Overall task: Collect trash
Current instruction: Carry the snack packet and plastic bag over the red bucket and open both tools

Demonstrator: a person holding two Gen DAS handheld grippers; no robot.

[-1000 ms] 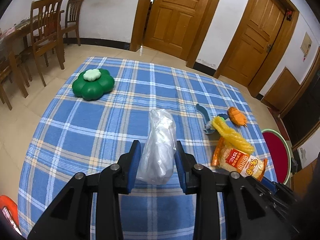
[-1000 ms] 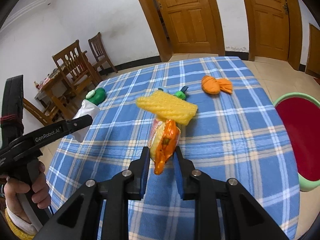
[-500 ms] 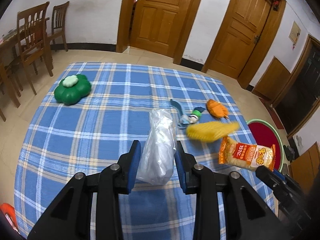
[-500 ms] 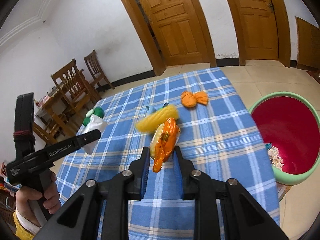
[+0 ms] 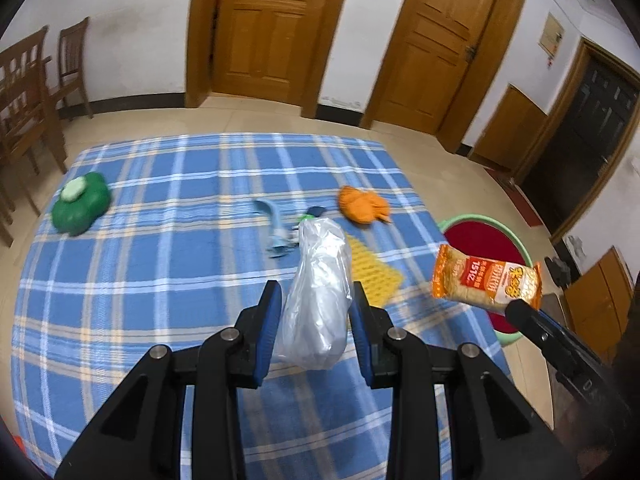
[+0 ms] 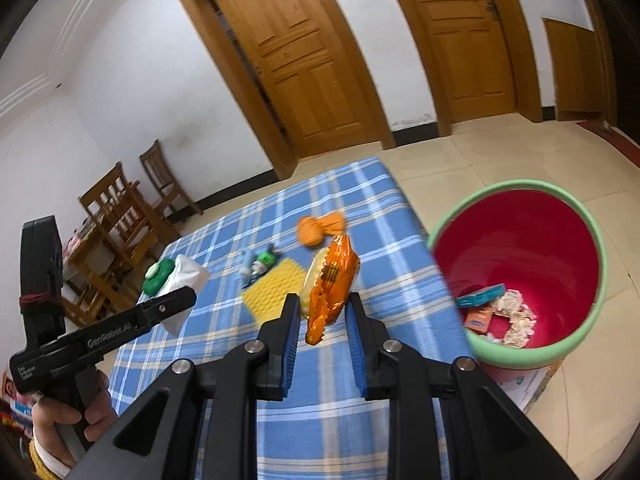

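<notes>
My left gripper (image 5: 315, 296) is shut on a crumpled clear plastic bag (image 5: 320, 280), held above the blue plaid table (image 5: 160, 280). To its right an orange snack packet (image 5: 486, 278) hangs in front of the red bin with a green rim (image 5: 472, 218). In the right wrist view my right gripper (image 6: 322, 304) is shut on that snack packet (image 6: 330, 276), near the table's right edge. The bin (image 6: 600, 272) stands on the floor just right of it, with several scraps of trash (image 6: 496, 312) inside. The left gripper (image 6: 176, 300) and its bag (image 6: 186, 280) show at the left.
On the table lie a yellow foam net (image 5: 372, 270), an orange crumpled thing (image 5: 362, 208), a blue and green wrapper (image 5: 280, 232) and a green flower-shaped container (image 5: 80, 208). Wooden chairs (image 5: 28, 92) stand at the far left. A person's hand (image 6: 68, 416) grips the left handle.
Both grippers have swung right towards the bin with their loads. The yellow foam net that rode on the snack packet has dropped and lies on the table.
</notes>
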